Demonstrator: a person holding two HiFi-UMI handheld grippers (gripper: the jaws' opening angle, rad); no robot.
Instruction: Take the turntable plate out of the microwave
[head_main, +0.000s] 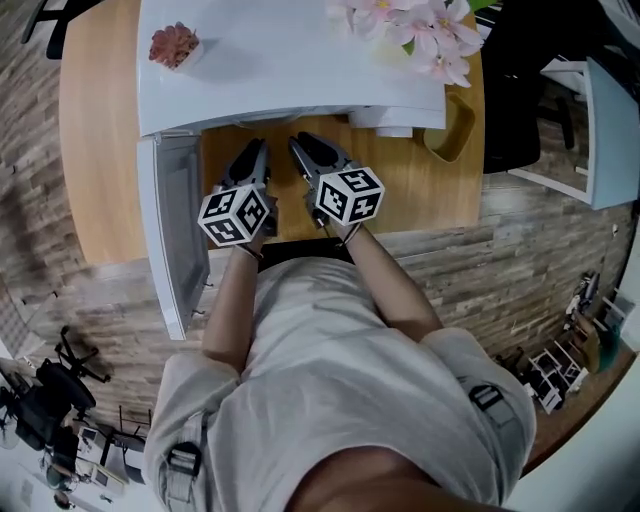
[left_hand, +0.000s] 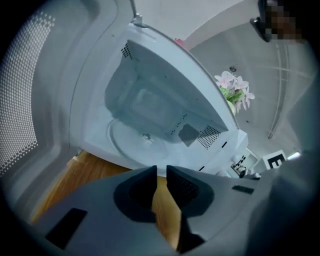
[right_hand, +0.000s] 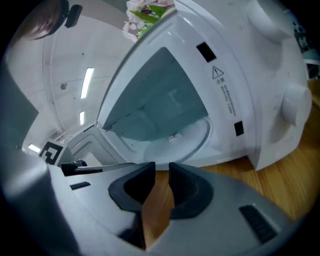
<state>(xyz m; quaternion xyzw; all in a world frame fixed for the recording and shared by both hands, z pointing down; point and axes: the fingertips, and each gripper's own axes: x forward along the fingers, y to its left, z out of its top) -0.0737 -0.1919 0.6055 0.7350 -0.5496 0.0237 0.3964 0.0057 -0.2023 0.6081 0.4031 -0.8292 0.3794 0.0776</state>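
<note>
head view shows the left claw (head_main: 259, 150) and right claw (head_main: 302, 145) side by side above the tabletop (head_main: 100, 150), facing the open microwave (head_main: 290, 60). both stand narrowly apart, empty. the turntable plate (left_hand: 134, 146) lies inside the microwave.

I wear a light grey short-sleeved T-shirt (head_main: 330, 370), with dark buckled straps (head_main: 183, 460) at four and seven o'clock in the head view. My left gripper (head_main: 257, 150) and right gripper (head_main: 303, 143) are grey shells with dark hollowed pads (left_hand: 135, 195) (one finely dotted). Each carries a white cube (head_main: 237, 213) of black square markers.
</note>
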